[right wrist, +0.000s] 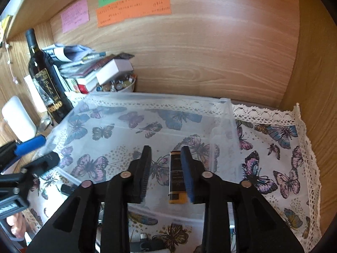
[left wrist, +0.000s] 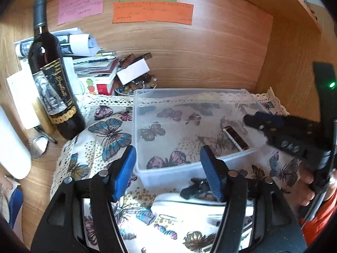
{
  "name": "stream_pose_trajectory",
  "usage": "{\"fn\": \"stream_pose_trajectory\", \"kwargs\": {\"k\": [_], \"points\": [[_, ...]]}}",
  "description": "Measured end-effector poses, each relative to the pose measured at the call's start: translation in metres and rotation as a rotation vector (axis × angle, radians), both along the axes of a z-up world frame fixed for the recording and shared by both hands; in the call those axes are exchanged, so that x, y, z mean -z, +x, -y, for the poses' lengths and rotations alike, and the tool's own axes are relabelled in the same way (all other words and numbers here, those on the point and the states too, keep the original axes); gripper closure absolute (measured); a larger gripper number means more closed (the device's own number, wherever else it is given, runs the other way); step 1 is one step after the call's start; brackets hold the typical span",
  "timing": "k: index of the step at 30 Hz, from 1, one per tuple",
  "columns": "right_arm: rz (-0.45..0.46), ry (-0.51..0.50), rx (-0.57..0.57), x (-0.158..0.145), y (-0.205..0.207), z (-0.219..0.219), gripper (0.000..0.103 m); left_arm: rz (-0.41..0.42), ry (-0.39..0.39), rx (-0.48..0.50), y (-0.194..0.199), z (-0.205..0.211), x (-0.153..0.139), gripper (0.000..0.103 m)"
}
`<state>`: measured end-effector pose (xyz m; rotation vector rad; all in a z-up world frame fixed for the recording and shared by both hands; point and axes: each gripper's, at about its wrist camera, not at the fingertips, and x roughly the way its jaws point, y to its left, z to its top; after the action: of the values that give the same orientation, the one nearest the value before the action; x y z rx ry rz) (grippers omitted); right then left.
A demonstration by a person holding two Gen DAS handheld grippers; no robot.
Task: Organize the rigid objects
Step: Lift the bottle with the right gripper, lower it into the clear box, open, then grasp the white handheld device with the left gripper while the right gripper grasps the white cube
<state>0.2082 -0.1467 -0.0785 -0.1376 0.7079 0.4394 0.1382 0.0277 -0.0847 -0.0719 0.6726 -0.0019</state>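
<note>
A clear plastic bin (left wrist: pixel 147 97) stands on a butterfly-print cloth; it also shows in the right wrist view (right wrist: pixel 223 113). A dark battery with a gold end (left wrist: pixel 236 140) lies on the bin's floor near its right wall, and it shows in the right wrist view (right wrist: pixel 177 179). My right gripper (right wrist: pixel 166 158) is open above the bin, its right finger beside the battery, holding nothing. My left gripper (left wrist: pixel 168 164) is open and empty over the bin's near left corner. A black clip-like object (left wrist: pixel 195 187) lies in front of the bin by a white case (left wrist: pixel 189 208).
A wine bottle (left wrist: pixel 52 84) stands at the left by a stack of books and papers (left wrist: pixel 92 63) and a bowl of beads (left wrist: pixel 134 86). Wooden walls close in the back and right. A white cylinder (left wrist: pixel 12 147) lies at far left.
</note>
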Motion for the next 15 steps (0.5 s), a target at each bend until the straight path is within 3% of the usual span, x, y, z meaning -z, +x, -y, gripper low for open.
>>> {"fn": "stream_pose_trajectory", "kwargs": {"k": [8,13,15], "points": [[0.077,0.011,0.001,-0.016,-0.038,0.017,0.05,-0.052,0.004,-0.004,-0.017,0.002,0.019,0.024],[0.071,0.01,0.006,-0.007,-0.058,0.03,0.046,-0.145,-0.026,0.001,-0.01,0.006,0.044,0.023],[0.049,0.007,0.007,0.001,-0.063,0.034,0.045,-0.148,-0.028,-0.006,-0.009,0.009,0.049,0.014]]}}
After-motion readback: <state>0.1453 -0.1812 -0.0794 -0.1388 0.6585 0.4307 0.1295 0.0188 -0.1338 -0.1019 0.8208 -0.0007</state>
